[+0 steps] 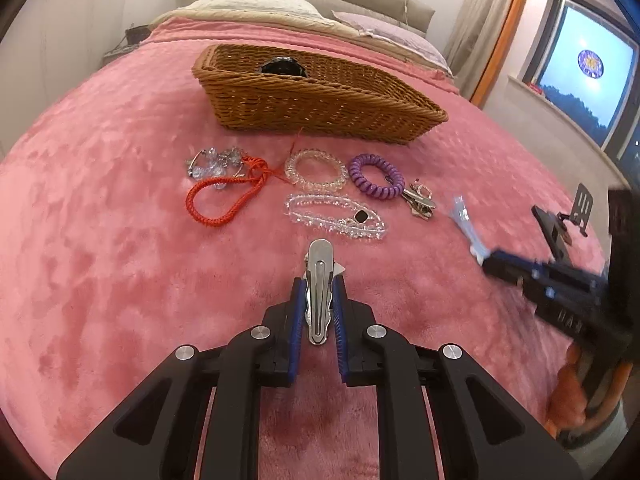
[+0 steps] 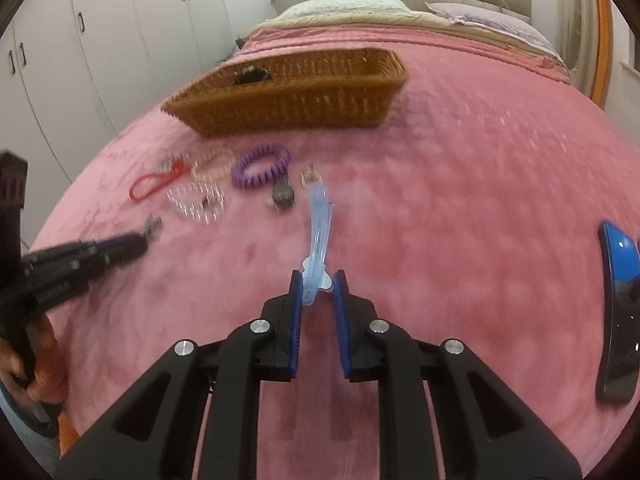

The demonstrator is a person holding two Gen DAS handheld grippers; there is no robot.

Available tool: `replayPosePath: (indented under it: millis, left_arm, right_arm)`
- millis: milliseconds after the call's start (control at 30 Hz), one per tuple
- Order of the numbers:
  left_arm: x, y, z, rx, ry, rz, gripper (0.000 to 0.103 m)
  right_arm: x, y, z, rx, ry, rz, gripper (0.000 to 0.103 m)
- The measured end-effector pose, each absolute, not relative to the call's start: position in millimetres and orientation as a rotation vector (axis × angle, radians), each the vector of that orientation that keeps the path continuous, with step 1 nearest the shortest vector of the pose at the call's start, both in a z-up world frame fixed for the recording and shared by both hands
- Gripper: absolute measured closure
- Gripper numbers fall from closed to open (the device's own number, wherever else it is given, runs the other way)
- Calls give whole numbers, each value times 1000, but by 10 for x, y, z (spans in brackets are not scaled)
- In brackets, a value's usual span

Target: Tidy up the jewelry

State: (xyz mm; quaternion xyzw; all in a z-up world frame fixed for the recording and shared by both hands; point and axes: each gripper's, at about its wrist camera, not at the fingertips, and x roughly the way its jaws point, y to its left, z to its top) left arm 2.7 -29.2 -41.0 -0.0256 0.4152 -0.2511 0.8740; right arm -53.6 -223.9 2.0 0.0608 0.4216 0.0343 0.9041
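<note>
My left gripper (image 1: 319, 280) is shut on a silver hair clip (image 1: 319, 280), held above the pink bedspread. My right gripper (image 2: 318, 280) is shut on a pale blue hair clip (image 2: 319, 228); it also shows in the left wrist view (image 1: 464, 220). A wicker basket (image 1: 320, 108) stands further back with a dark object (image 1: 283, 67) inside. In front of it lie a crystal piece (image 1: 212, 162), a red cord bracelet (image 1: 224, 196), a clear bead bracelet (image 1: 315, 170), a clear bead necklace (image 1: 334, 216), a purple coil band (image 1: 376, 176) and metal clips (image 1: 420, 200).
The pink bedspread (image 1: 100, 240) covers the bed, with pillows (image 1: 256, 4) at the head. A blue and black curved object (image 2: 618, 312) lies at the right. White wardrobes (image 2: 80, 60) stand to the left, a window (image 1: 588, 76) to the right.
</note>
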Motion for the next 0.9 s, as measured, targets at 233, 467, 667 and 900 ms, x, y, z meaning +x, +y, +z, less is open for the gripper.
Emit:
replayPosePath:
  millis: [233, 467, 667, 900]
  left_arm:
    - [-50, -344, -425, -17, 828, -522, 91]
    - [-77, -358, -430, -7, 814, -518, 91]
    - [-79, -358, -437, -5, 808, -519, 91]
    - [-107, -345, -414, -2, 785, -512, 91]
  right_arm:
    - [-577, -2266, 113, 142, 843, 70, 47]
    - [-334, -2204, 80, 124, 870, 17, 65]
    - [-258, -2158, -3, 104, 882, -8, 90]
    - [-360, -2148, 52, 115, 835, 30, 95]
